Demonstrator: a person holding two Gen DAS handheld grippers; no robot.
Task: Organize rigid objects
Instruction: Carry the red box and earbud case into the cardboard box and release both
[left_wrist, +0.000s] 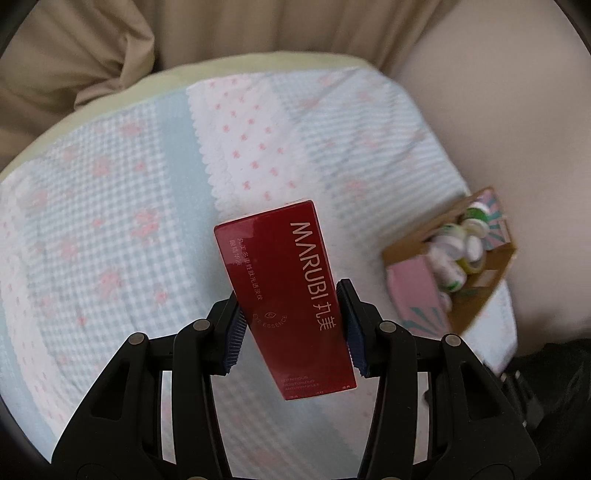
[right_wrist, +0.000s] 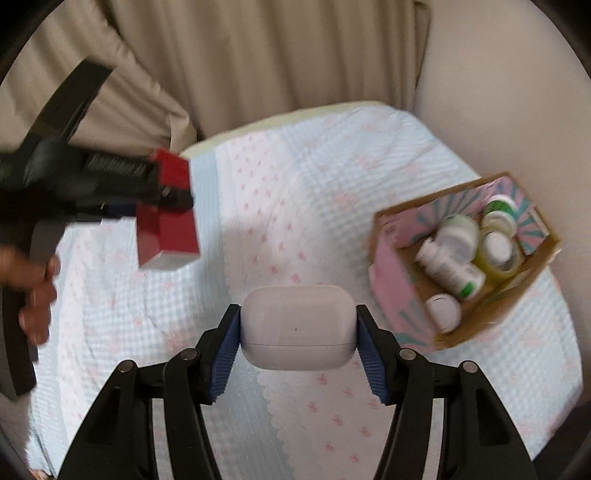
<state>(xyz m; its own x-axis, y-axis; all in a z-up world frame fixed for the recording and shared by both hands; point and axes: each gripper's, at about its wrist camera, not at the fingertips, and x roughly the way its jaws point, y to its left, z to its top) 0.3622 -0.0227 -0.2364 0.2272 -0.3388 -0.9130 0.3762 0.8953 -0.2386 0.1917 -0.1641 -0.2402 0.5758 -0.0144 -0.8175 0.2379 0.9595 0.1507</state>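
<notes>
My left gripper (left_wrist: 291, 325) is shut on a tall red carton (left_wrist: 284, 288) marked MARUBI and holds it tilted above the quilt. The right wrist view shows that left gripper (right_wrist: 162, 192) and the red carton (right_wrist: 166, 236) at the left, in the air. My right gripper (right_wrist: 297, 330) is shut on a white earbud case (right_wrist: 297, 325) and holds it above the quilt. An open cardboard box (right_wrist: 391, 273) with pink and teal flaps holds several white and green bottles (right_wrist: 454, 273); it stands at the right in both views, and in the left wrist view the box (left_wrist: 410, 291) is blurred.
A pale blue and white quilt with pink bows (right_wrist: 295, 192) covers the surface. Beige curtains (right_wrist: 258, 55) hang behind it and a plain wall (right_wrist: 498, 74) is at the right. The person's hand (right_wrist: 37, 291) shows at the left edge.
</notes>
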